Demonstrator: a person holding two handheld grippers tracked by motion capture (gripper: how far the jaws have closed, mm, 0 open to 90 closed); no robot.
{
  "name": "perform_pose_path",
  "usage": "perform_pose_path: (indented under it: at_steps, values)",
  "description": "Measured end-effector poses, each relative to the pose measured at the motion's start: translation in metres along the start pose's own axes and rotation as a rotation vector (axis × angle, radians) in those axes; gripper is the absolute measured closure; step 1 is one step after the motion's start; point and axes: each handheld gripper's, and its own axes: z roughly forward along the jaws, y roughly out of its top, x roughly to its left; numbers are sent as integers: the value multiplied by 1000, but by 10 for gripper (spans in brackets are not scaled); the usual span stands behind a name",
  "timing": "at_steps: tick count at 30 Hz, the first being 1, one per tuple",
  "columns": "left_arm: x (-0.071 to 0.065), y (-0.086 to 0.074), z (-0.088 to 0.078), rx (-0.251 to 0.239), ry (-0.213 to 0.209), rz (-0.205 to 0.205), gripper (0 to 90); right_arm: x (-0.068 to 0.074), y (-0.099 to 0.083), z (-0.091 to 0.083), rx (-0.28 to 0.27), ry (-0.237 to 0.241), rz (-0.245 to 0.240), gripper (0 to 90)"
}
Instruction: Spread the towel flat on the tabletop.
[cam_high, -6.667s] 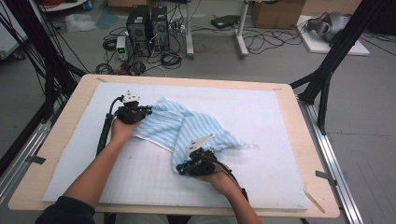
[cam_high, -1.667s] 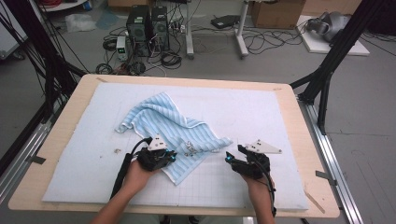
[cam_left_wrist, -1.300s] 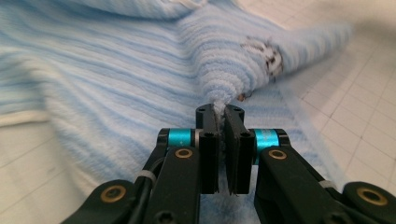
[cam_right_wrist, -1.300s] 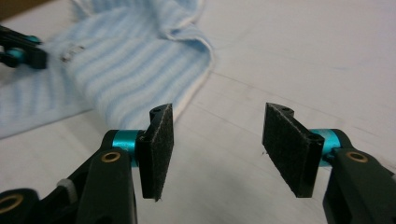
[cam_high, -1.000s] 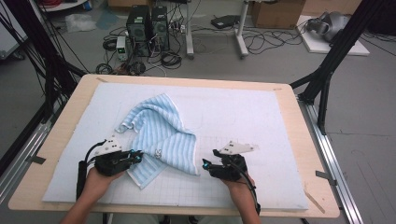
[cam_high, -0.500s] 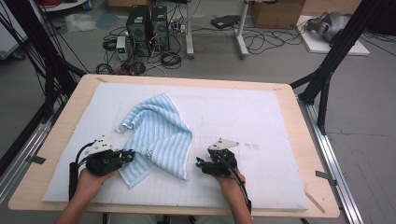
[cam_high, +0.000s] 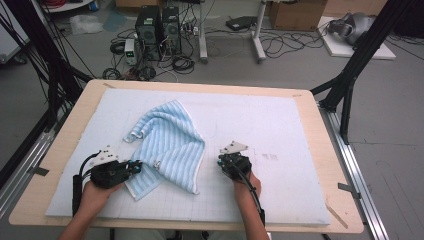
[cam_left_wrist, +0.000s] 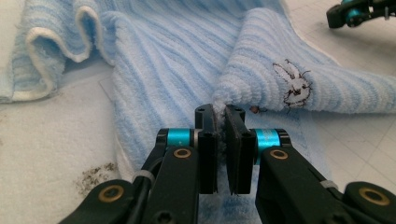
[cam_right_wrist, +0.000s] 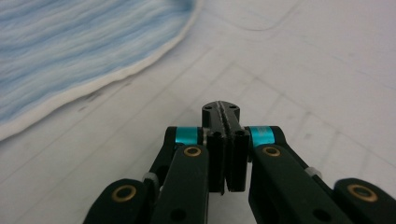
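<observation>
A light blue striped towel (cam_high: 170, 140) lies crumpled on the left half of the mat; it has a white hem and a small embroidered rabbit (cam_left_wrist: 294, 86). My left gripper (cam_high: 134, 167) is at its near left corner, shut on a fold of the towel (cam_left_wrist: 168, 60), with the cloth pinched between the pads (cam_left_wrist: 220, 112). My right gripper (cam_high: 221, 163) rests low over bare mat just right of the towel's edge (cam_right_wrist: 70, 46). Its jaws (cam_right_wrist: 222, 107) have just been closing and now meet with nothing between them. In the left gripper view the right gripper (cam_left_wrist: 355, 11) is at the top right.
A white gridded foam mat (cam_high: 270, 125) covers the wooden table (cam_high: 330, 165). Dark specks (cam_left_wrist: 93, 175) mark the mat near the left gripper. Beyond the far edge are computer towers (cam_high: 157, 25), cables and black frame legs (cam_high: 350, 85) on the floor.
The right gripper has slid left toward the towel's edge and its jaws have closed empty. The left gripper has kept its grip on the towel and stayed nearly still over the last second.
</observation>
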Motion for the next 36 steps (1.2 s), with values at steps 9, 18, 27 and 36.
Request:
perform_pose_path:
  at_steps: [9,18,27,36]
  values:
    - [5,-3,0,-12,8,-19,836,5,4,0,-102,144,73,437]
    - [8,-3,1,-16,13,-20,831,20,26,24,-71,181,56,472]
    - [7,-2,2,-18,6,-23,830,48,44,49,-13,189,-59,618]
    - [-20,3,18,11,-64,44,834,14,57,53,17,-93,-79,855]
